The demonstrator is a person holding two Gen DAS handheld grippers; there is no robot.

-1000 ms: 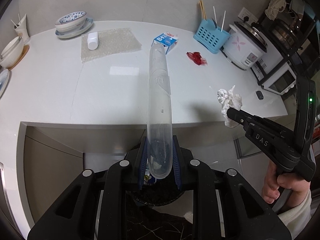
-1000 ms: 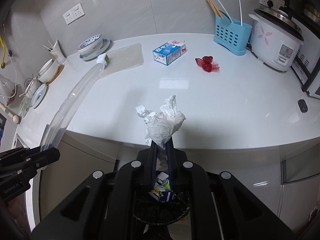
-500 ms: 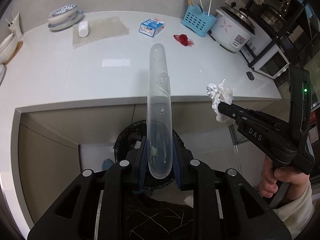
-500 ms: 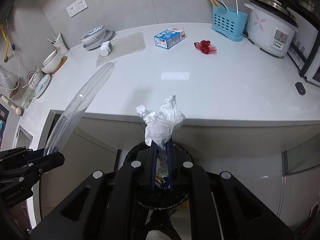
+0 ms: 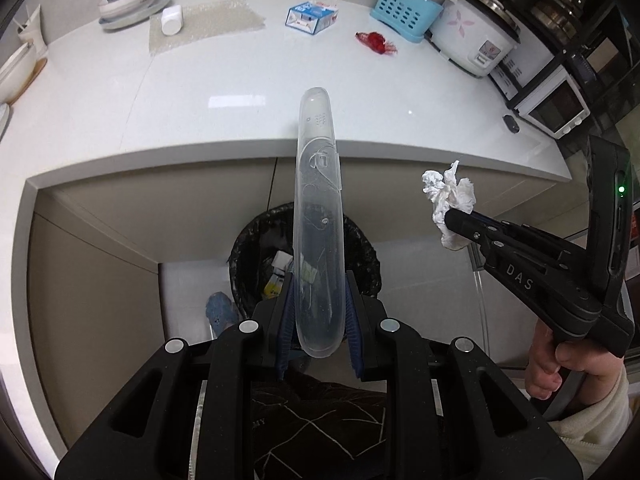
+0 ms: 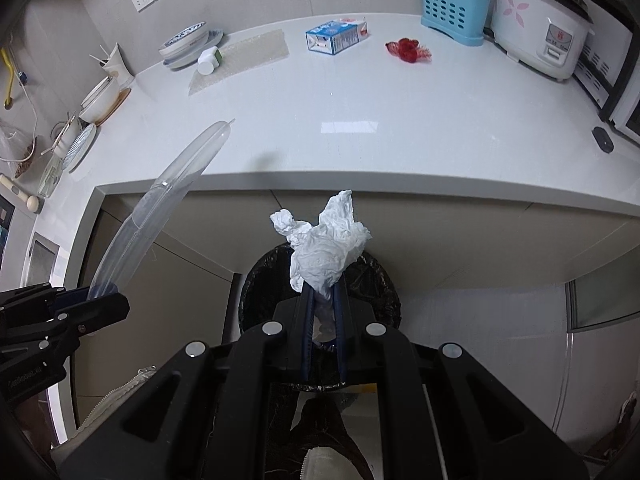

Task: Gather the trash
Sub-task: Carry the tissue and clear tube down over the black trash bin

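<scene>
Both grippers, left (image 5: 319, 312) and right (image 6: 323, 312), steeply downward, jaws clamped.

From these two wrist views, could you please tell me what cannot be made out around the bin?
- Bin contents: left wrist view, mostly hidden behind the clear plastic case; only scraps show.
- Bin floor: right wrist view, covered by the crumpled tissue and the right gripper.
- Carton print: too small in both views.
- Blue thing beside the bin: partly hidden, unidentifiable.

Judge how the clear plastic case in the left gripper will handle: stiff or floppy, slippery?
The case probably is stiff: held at one end by the left gripper, it juts out with no sag. It looks light, seemingly empty. Its glossy, rounded shell may slip or swivel between the pads.
</scene>
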